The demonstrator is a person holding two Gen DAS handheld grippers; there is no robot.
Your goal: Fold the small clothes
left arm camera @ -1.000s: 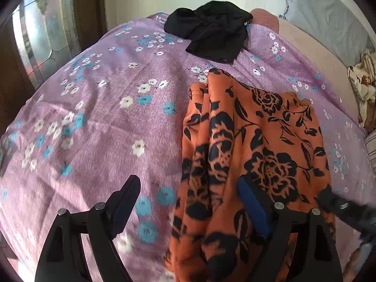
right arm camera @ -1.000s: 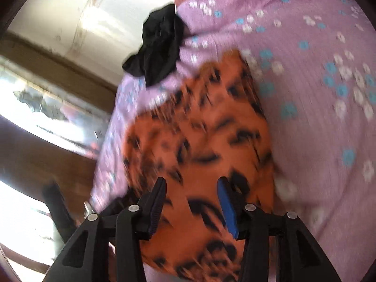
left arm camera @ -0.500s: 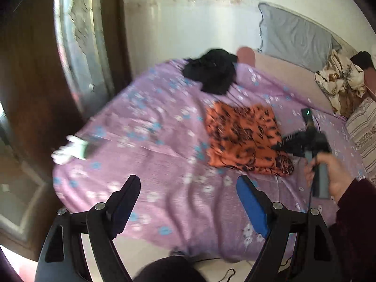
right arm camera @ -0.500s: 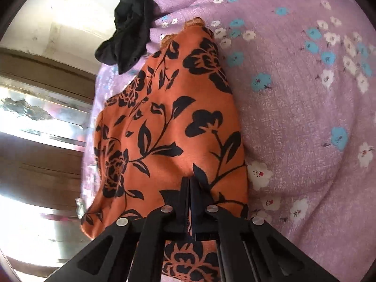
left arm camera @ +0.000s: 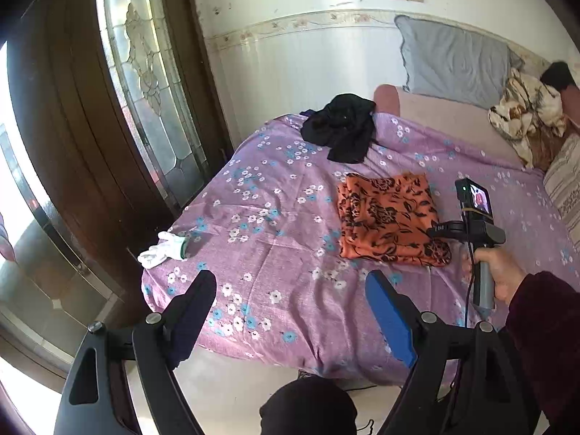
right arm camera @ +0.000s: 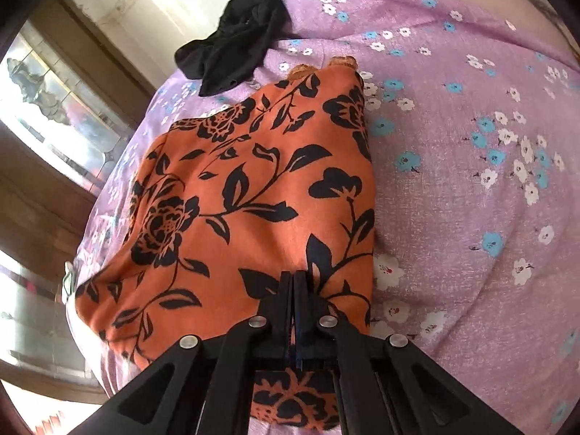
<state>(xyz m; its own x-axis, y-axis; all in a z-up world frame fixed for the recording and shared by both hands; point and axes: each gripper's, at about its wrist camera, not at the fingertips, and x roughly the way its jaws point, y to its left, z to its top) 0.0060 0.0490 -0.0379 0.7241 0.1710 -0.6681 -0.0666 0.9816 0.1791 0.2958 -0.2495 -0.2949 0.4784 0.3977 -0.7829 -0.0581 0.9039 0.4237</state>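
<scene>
An orange garment with black flowers (left arm camera: 389, 217) lies folded on the purple flowered bedsheet (left arm camera: 275, 217); it fills the right wrist view (right arm camera: 232, 199). My right gripper (right arm camera: 293, 279) rests on the garment's near edge with its jaws closed together; whether cloth is pinched between them does not show. It also shows in the left wrist view (left arm camera: 440, 232), held by a hand. My left gripper (left arm camera: 290, 301) is open and empty, raised well back from the bed's foot. A black garment (left arm camera: 340, 127) lies crumpled at the bed's far side.
A white glove (left arm camera: 163, 250) lies at the bed's left corner. A wooden door with patterned glass (left arm camera: 145, 90) stands left. A grey pillow (left arm camera: 453, 61) and a rumpled blanket (left arm camera: 525, 108) lie at the far right. A striped pillow (left arm camera: 565, 181) is at the right edge.
My left gripper let go of the orange garment and pulled far back from the bed, staying open. My right gripper closed and came down onto the garment's near edge.
</scene>
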